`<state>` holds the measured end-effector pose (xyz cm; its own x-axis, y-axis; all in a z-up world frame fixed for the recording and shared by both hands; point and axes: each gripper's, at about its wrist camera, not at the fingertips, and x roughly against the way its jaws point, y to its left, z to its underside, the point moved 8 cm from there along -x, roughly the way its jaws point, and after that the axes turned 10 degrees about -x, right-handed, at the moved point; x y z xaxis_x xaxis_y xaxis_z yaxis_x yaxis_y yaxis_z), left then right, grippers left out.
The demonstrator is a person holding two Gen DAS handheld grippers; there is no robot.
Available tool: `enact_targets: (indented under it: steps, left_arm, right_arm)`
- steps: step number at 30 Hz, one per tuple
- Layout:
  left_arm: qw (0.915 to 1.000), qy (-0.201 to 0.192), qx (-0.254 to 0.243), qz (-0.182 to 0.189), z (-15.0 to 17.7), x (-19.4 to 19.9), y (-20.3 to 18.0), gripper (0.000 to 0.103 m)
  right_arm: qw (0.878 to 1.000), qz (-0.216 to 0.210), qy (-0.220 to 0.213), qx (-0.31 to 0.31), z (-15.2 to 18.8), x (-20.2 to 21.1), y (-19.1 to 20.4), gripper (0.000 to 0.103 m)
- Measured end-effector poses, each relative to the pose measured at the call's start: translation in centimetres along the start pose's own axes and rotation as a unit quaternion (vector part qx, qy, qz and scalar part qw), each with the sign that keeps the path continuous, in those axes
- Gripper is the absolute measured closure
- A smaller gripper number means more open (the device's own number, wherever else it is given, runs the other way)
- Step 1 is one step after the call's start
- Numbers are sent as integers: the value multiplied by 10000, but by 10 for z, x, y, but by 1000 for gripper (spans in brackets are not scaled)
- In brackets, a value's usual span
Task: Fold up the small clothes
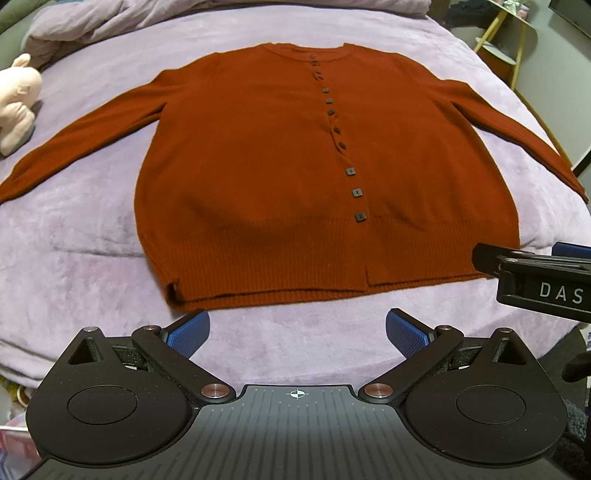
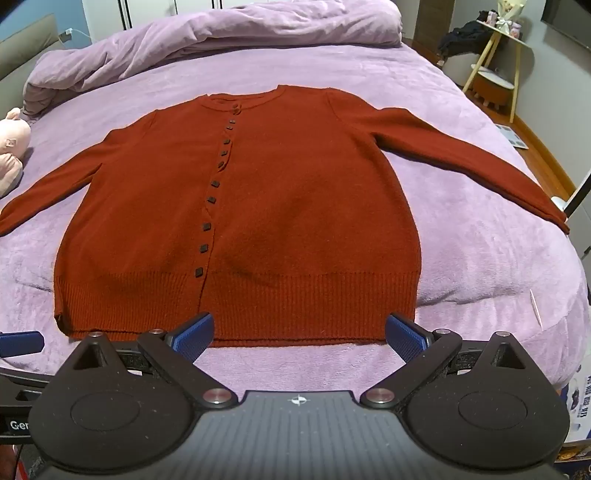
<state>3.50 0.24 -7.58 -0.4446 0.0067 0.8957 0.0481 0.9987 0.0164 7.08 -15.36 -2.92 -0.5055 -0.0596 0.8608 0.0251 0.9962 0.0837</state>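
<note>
White letters "DAS" stand on the black body of the right gripper (image 1: 532, 273), at the right edge of the left wrist view. White letters "Ger", cut off, stand on the black left gripper (image 2: 16, 424) body, lower left of the right wrist view.

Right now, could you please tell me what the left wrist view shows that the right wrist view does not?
Only the left view shows the right claw's black body lettered DAS. Only the right view shows the wall charger and the floor mat. Both show the red cardigan spread flat and buttoned on the purple bed, the pink plush, and open claws short of the hem.
</note>
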Motion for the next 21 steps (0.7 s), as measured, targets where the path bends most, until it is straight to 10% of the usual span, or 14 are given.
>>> enact_targets:
  steps: [21]
  left_arm:
    - [9998, 66, 112, 170, 0, -1, -1, 0]
  right_arm:
    - [10000, -39, 23, 36, -1, 0, 1, 4]
